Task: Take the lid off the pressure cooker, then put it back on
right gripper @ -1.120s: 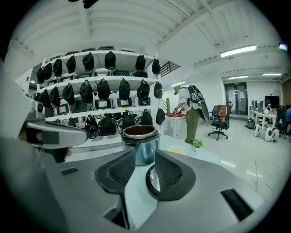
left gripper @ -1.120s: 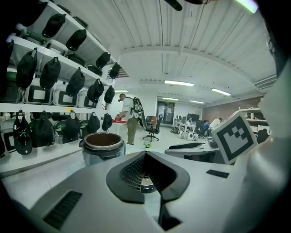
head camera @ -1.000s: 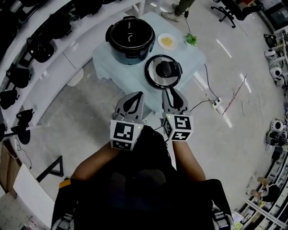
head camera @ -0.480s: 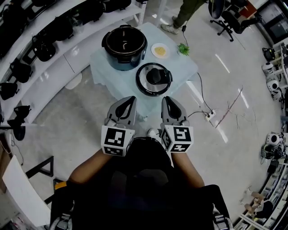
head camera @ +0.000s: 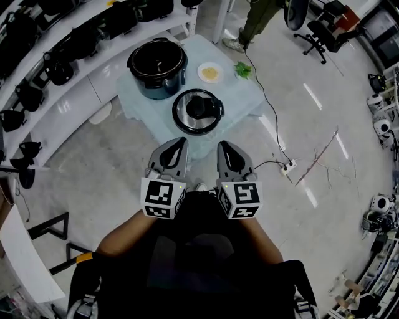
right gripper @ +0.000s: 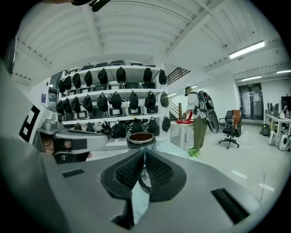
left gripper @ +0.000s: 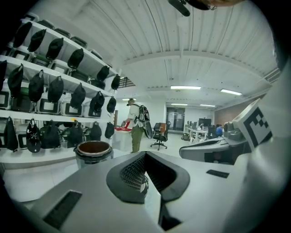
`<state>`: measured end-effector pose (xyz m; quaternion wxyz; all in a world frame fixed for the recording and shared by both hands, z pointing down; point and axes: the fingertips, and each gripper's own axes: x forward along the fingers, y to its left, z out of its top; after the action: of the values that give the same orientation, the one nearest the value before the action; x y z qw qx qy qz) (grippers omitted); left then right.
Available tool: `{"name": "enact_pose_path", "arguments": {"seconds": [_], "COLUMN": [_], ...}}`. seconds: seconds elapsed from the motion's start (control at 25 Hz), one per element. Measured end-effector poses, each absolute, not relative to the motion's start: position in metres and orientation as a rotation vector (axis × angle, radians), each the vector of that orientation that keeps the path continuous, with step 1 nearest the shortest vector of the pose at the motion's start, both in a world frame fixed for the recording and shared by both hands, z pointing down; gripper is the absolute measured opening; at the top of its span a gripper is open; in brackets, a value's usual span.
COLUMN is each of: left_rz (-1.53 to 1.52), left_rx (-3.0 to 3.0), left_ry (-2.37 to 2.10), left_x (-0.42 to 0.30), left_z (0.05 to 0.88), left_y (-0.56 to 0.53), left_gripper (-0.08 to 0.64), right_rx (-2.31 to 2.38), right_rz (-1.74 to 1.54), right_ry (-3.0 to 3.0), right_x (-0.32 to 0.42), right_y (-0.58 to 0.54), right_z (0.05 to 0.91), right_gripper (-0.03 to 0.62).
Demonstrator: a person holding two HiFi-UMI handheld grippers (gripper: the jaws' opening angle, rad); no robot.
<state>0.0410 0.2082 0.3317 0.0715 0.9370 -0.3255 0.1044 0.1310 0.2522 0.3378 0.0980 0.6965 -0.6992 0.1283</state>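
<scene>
The pressure cooker pot (head camera: 157, 67) stands uncovered at the back left of the small table (head camera: 240, 93) with its pale blue cloth. Its black lid (head camera: 198, 111) lies flat on the cloth in front of the pot. My left gripper (head camera: 181, 141) and right gripper (head camera: 222, 146) hang side by side off the table's near edge, away from both. The left gripper (left gripper: 145, 154) is shut and empty, with the pot (left gripper: 93, 152) ahead to its left. The right gripper (right gripper: 143, 154) has just been closing with nothing between its jaws; the pot (right gripper: 141, 138) shows over its tips.
A small plate (head camera: 210, 73) and a green plant (head camera: 243, 70) sit at the table's back right. Shelves of black bags (head camera: 56, 68) line the left wall. A person (head camera: 255, 19) stands beyond the table. A cable and power strip (head camera: 288, 167) lie on the floor to the right.
Both grippers have drawn back from the table toward me, so the lid and pot lie farther off. The right jaws, slightly apart near the lid earlier, have come together.
</scene>
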Motion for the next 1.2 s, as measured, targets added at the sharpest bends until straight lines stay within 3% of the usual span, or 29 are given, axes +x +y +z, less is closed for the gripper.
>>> {"name": "enact_pose_path", "arguments": {"seconds": [1.2], "left_rz": [0.389], "left_rx": [2.744], "left_ry": [-1.129], "left_x": [0.068], "left_z": [0.353], "left_y": [0.230], "left_gripper": [0.006], "right_rx": [1.894], "right_rz": [0.443], "right_ry": [-2.174], "right_x": [0.158], "right_y": [0.260], "right_z": [0.360], "right_gripper": [0.031]}}
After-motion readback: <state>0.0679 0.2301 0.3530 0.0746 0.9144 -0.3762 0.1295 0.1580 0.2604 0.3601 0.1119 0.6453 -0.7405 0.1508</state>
